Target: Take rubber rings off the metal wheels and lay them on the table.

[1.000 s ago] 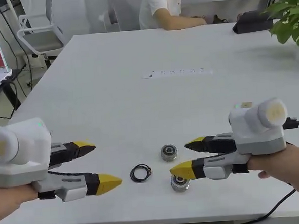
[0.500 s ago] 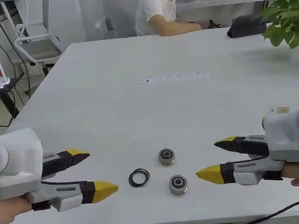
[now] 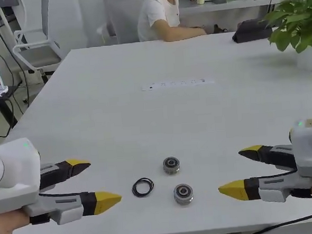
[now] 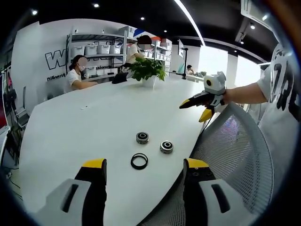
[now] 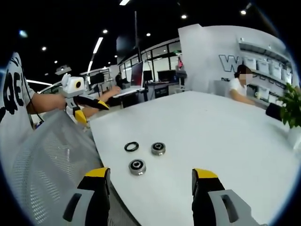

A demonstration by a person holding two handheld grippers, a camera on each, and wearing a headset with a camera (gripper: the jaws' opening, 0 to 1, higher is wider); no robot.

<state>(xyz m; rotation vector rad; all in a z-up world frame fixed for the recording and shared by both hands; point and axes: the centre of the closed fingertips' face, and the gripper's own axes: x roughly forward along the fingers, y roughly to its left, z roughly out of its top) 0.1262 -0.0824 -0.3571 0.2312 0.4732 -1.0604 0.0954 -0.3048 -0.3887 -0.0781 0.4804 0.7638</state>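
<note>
Holding the left gripper [image 3: 102,180] at eight o'clock in the head view, jaws spread, pinching nothing. Finding the rubber rings [image 3: 143,187] lying flat on the table [image 3: 172,116] near six o'clock, with two metal wheels [image 3: 171,165] just beside them toward five. Holding the right gripper [image 3: 230,171] at four o'clock, jaws likewise spread and empty. Judging the rings light, soft and stretchy, the wheels stiff and prone to rolling; pinching a wheel by its faces and peeling at the rubber edge seeming best. Not managing to tell whether rubber is sitting on either wheel. Working on a smooth pale tabletop in an office, with a seated person [image 3: 163,16] at twelve and a potted plant [image 3: 293,18] at two.
</note>
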